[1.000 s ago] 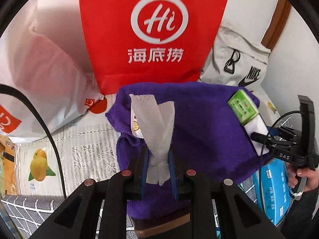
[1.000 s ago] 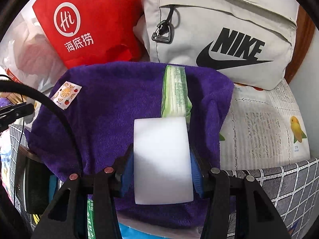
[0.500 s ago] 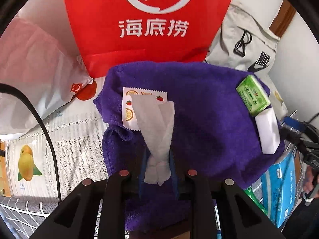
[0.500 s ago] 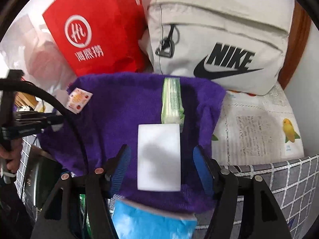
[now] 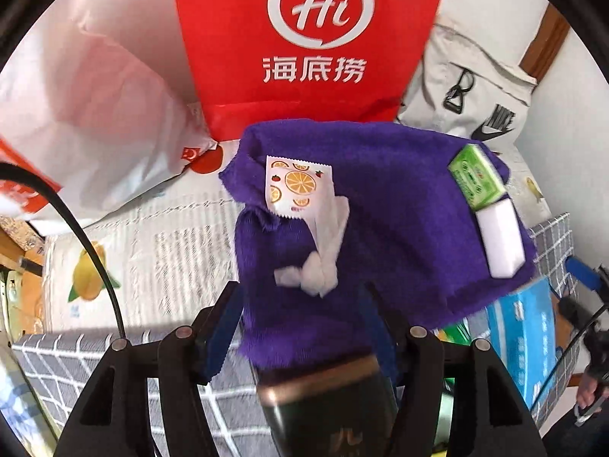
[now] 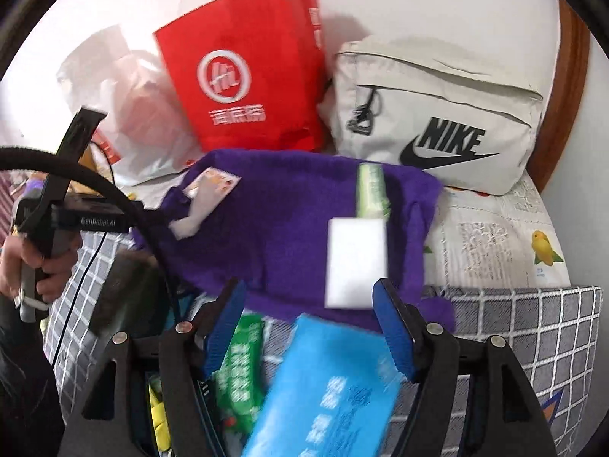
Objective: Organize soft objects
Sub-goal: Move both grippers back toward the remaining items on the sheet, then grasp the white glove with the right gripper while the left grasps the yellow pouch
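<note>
The purple towel (image 5: 380,205) lies draped over the near edge, with the white tissue (image 5: 323,255) on its left part and the white sponge (image 5: 500,242) near its right edge. Both the left gripper (image 5: 300,327) and the right gripper (image 6: 308,320) stand spread wide, holding nothing, just short of the towel's near hem.

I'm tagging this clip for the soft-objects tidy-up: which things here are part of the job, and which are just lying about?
Part of the job:
- purple towel
- crumpled white tissue
- fruit-print wipe packet
- white sponge block
- green tissue pack
- left hand-held gripper and right hand-held gripper, both open

Lying about:
- red paper bag
- Nike bag
- white plastic bag
- blue pack
</note>
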